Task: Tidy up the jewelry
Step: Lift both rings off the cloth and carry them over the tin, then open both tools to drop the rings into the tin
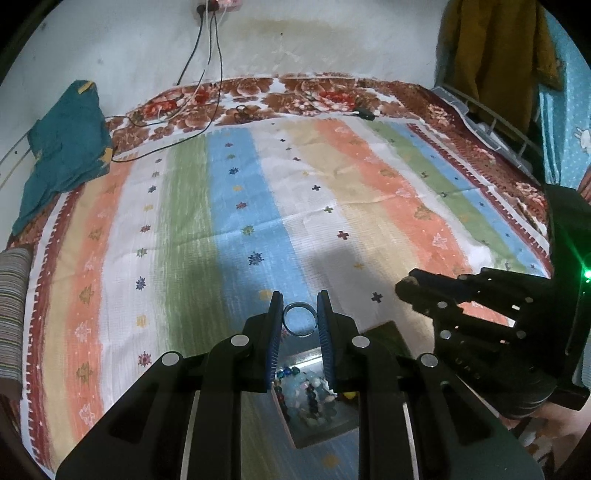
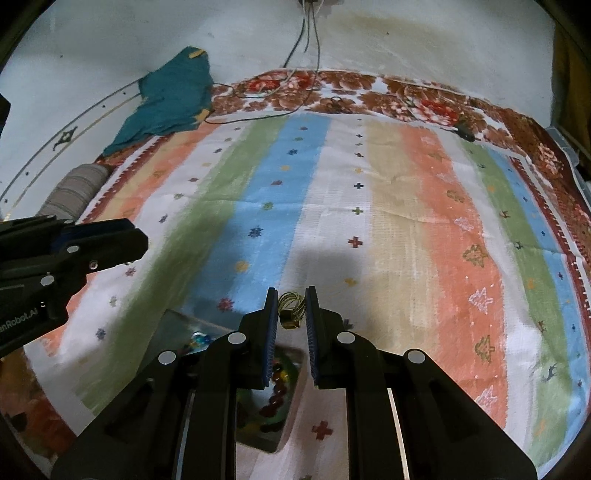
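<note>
Here, left gripper [image 1: 300, 314] is clamped on a silver ring [image 1: 300, 319], the plain band pinched side to side between the blue pads [image 1: 275, 325] and held in the air above the bed. Right gripper [image 2: 291, 308] is clamped on a gold wire ring [image 2: 291, 309], coiled loops up top and a small squarish gold piece hanging at the bottom, also held clear of the bedsheet [image 2: 406, 221].

Under both grippers sits a jewelry box [image 1: 314, 417], open, full of mixed beads: pale blue, white, dark and a few yellow ones in the left wrist view; dark red and amber beads in the right wrist view. Box lies on the striped bedsheet at the near edge of the bed. Box edges are partly hidden by the gripper bodies, so compartments can't be told.

In the left wrist view the right gripper shows at the right side, near the left one but apart from it, with a green light on its body. In the right wrist view the left gripper comes in from the left edge.

Far side of the bed: teal cloth [image 1: 62, 147] bunched at the left against the wall, cables [image 1: 207, 74] running down from a wall socket [image 1: 218, 4] onto the floral blanket [image 1: 258, 99], a small black device [image 1: 364, 112] near the right. Mustard garment [image 1: 495, 55] hangs at upper right.
</note>
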{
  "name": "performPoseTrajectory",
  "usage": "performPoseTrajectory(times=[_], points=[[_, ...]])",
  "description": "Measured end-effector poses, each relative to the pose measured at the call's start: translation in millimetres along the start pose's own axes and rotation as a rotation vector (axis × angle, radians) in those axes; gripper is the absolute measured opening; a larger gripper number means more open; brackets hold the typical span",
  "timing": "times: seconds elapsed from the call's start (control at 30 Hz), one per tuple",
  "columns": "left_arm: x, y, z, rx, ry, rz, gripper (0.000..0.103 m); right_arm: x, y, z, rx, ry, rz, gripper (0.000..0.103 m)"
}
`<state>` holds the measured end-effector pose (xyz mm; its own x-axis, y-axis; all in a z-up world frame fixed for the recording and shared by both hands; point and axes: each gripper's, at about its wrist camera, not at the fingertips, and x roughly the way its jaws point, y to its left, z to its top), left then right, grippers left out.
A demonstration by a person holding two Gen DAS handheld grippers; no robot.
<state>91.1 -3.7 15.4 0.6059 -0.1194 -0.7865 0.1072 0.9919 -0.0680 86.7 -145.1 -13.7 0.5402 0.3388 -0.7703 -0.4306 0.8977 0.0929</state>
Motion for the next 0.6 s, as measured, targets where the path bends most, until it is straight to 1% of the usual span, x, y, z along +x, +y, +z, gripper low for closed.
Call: performPoseTrajectory(times=[0.3, 0.53, 0.57, 0.6], points=[[-19.9, -11.3, -16.4, 0.011, -0.023, -0.018, 0.018, -14.1, 19.8, -14.4, -0.03, -0.004, 0.047, 0.016], [-24.1, -14.8, -22.1, -0.001, -0.023, -0.024, 0.018, -16.6, 21.9, -19.1, -0.026, 0.003, 0.07, 0.016], [-23.0, -15.0, -22.2, -0.009, -0.018, -0.022, 0.02, -15.6, 21.1, -20.0, -0.02, 0.011, 0.076, 0.016], [-22.6, -14.6, -22.3, -0.013, -0.016, -0.019, 0.025, -14.6, 20.1, -20.4, -0.017, 0.018, 0.072, 0.016]])
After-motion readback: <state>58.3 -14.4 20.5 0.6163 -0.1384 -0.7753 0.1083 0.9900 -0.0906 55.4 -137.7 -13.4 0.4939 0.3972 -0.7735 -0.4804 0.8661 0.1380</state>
